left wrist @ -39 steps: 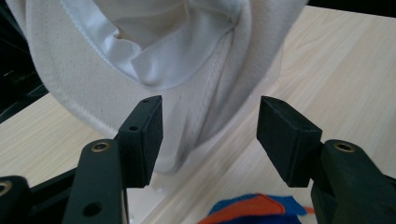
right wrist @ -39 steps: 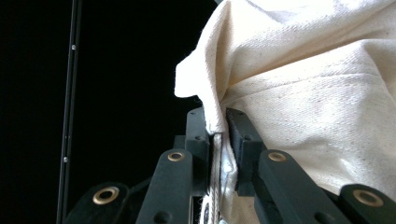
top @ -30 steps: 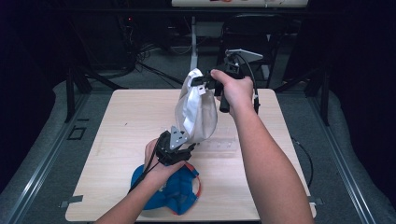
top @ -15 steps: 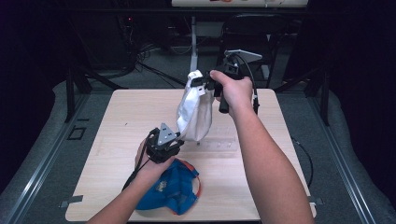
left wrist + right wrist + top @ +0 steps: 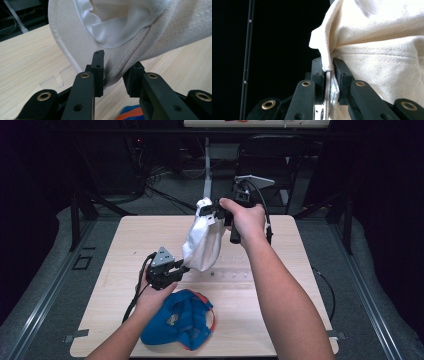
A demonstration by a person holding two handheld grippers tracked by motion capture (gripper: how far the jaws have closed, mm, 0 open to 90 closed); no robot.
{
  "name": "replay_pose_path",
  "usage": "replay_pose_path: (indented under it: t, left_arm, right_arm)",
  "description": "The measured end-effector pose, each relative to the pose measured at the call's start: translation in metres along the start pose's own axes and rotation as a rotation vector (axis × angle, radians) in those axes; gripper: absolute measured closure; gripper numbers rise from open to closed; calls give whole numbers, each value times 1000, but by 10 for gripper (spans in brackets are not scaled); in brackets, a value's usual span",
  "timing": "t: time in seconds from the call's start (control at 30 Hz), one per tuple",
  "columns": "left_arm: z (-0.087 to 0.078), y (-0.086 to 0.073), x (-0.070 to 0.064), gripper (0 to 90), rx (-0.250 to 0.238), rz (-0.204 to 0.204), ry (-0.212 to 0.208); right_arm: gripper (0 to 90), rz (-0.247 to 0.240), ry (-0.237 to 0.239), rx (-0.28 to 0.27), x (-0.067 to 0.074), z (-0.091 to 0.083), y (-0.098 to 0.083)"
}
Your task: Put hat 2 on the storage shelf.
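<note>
A white cloth cap (image 5: 202,240) hangs above the wooden table (image 5: 125,235). My right gripper (image 5: 207,210) is shut on its top edge, and in the right gripper view the seam (image 5: 329,75) is pinched flat between the jaws of that gripper (image 5: 328,67). My left gripper (image 5: 181,268) is at the cap's lower edge. Its jaws have just been closing, and the stitched brim (image 5: 75,37) now fills the gap of the left gripper (image 5: 113,72), pressed by both pads. A blue cap (image 5: 177,317) with orange trim lies on the table under my left hand.
The blue cap's edge (image 5: 130,113) shows just below the left jaws. A faint cut-out outline (image 5: 53,80) marks the tabletop. Dark floor, cables and a chair frame (image 5: 270,165) lie beyond the table's far edge.
My left gripper's jaws have closed on the white cap's lower edge and the hand has shifted left, drawing that edge with it. More of the blue cap is uncovered. The right hand has stayed put.
</note>
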State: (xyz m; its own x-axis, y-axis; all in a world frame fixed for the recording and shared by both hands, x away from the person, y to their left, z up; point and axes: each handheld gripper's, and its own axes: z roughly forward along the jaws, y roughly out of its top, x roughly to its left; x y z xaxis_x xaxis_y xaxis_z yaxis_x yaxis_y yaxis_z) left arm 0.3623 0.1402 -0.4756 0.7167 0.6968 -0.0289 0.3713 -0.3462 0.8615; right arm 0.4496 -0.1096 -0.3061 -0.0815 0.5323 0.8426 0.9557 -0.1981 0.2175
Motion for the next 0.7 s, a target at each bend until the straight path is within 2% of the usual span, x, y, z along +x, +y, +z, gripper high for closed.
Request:
replay_pose_path:
  t: [0.2,0.4,0.43,0.57,0.7]
  left_arm:
    - [9,-8,-4,731,-15,-25,-31]
    - [15,-15,-7,730,-11,-40,-24]
    - [16,-17,-8,730,-32,-51,-22]
    - [15,-20,-6,733,-37,-62,-23]
    - [11,-22,-4,753,-37,-71,3]
  right_arm:
    - [799,5,-15,4,-5,0,1]
    - [799,16,-23,12,-14,5,1]
    - [799,21,-13,14,-16,7,1]
    - [798,20,-11,17,-16,9,1]
    - [796,15,-8,19,-16,12,1]
